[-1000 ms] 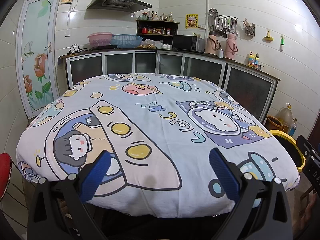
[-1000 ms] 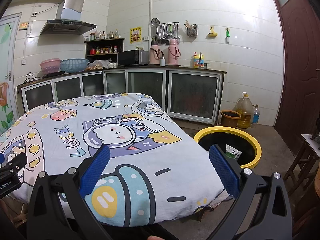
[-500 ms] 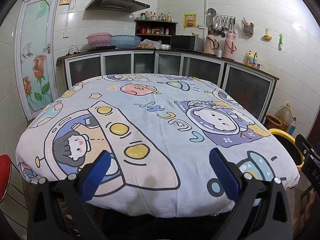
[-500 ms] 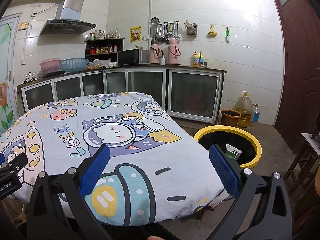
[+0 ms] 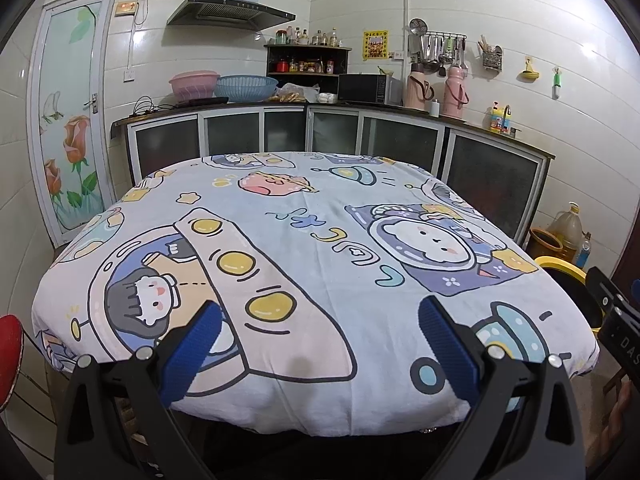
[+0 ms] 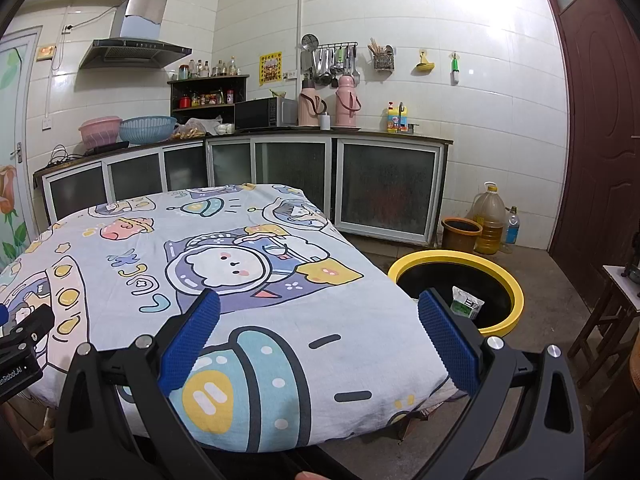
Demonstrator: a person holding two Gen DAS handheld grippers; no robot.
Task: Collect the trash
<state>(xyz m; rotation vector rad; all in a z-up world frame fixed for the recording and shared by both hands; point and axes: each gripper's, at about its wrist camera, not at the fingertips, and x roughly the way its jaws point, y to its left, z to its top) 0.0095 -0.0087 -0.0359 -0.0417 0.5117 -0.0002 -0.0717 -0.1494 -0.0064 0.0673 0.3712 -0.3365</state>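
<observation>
A yellow-rimmed black trash bin stands on the floor right of the table, with a white and green carton inside it. Its rim also shows in the left wrist view. My left gripper is open and empty, held over the near edge of the table with the cartoon-print cloth. My right gripper is open and empty, over the table's near right corner, left of the bin. No trash shows on the cloth.
Kitchen cabinets run along the back wall. A brown pot, an oil jug and a small bottle stand on the floor behind the bin. A small wooden stool is at right. A red stool is at left.
Both grippers have barely moved; the left wrist view has drifted very slightly. Both stay open and empty.
</observation>
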